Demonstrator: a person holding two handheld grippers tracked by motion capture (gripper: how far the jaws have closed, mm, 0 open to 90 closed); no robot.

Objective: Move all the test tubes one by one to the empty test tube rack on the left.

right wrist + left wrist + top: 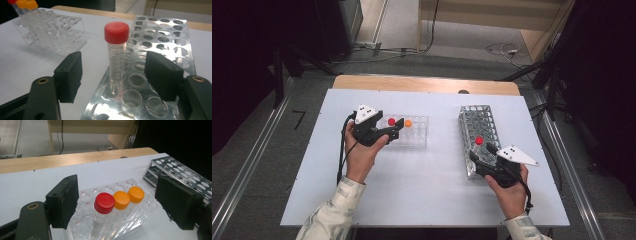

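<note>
While both claws stand open over their racks, the scene is read as tubes being moved between racks, largest thing first.

table [427,195]: a white sheet is laid over it as one flat base under both claws, so both racks sit level and within reach of either hand.

metal rack [479,131]: placed lengthwise under and ahead of the right claw; its many empty holes are judged to be the source or the target of the tubes, which cannot be told.

clear rack [414,132]: set just ahead of the left claw, its rows turned so that the caps face the jaws.

right claw [482,155]: held low at the near end of the metal rack, jaws open and apart from the tube; the pads are kept on either side so that a squeeze would meet the tube body below the cap.

left claw [396,130]: held at the near edge of the clear rack, jaws wide and gripping nothing; in the left gripper view the pads flank the capped tubes without touching.

red-capped tube [116,50]: stood upright in a hole of the metal rack, between the right claw's jaws, free of both.

second red-capped tube [102,213]: seated in the clear rack, nearest the left claw.

orange-capped tubes [128,198]: two, seated just behind it in the same row.
</note>
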